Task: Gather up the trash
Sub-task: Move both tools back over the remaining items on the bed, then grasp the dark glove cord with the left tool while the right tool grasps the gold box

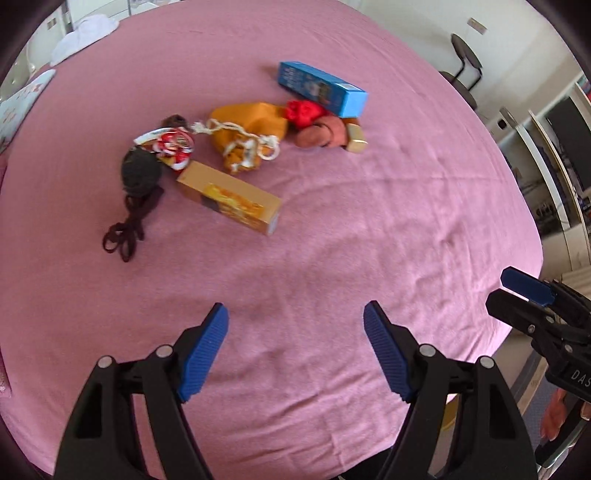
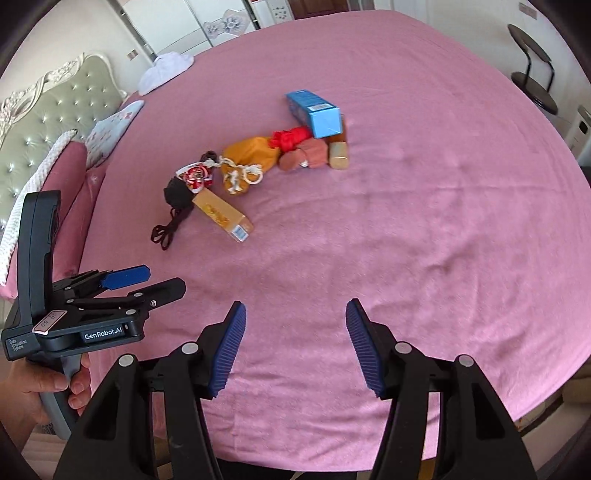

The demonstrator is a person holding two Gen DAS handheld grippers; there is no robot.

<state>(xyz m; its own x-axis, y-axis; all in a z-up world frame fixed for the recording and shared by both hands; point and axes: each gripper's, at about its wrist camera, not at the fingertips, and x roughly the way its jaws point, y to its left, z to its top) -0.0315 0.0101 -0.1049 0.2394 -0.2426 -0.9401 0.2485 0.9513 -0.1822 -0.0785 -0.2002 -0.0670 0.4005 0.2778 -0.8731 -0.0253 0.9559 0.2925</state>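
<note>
A cluster of items lies mid-bed on the pink sheet: a blue box (image 1: 320, 86) (image 2: 314, 112), a gold box (image 1: 229, 197) (image 2: 224, 216), a yellow drawstring pouch (image 1: 248, 127) (image 2: 248, 157), a black pouch with dark cord (image 1: 141, 173) (image 2: 178, 195), a red-white wrapper (image 1: 173, 144) (image 2: 197, 176), a red cloth bundle (image 1: 303, 111) (image 2: 290, 138), a brown pouch (image 1: 321, 134) (image 2: 306, 155) and a small gold block (image 1: 356, 138) (image 2: 338, 155). My left gripper (image 1: 295, 317) (image 2: 162, 280) is open and empty, well short of them. My right gripper (image 2: 295, 314) (image 1: 513, 288) is open and empty too.
The pink bed (image 1: 332, 258) (image 2: 406, 240) fills both views. Pillows (image 2: 107, 133) and a green tufted headboard (image 2: 55, 114) are at the left. A white cloth (image 2: 166, 70) (image 1: 85, 35) lies at the far edge. A dark stool (image 2: 532, 74) (image 1: 465, 59) stands beyond the bed.
</note>
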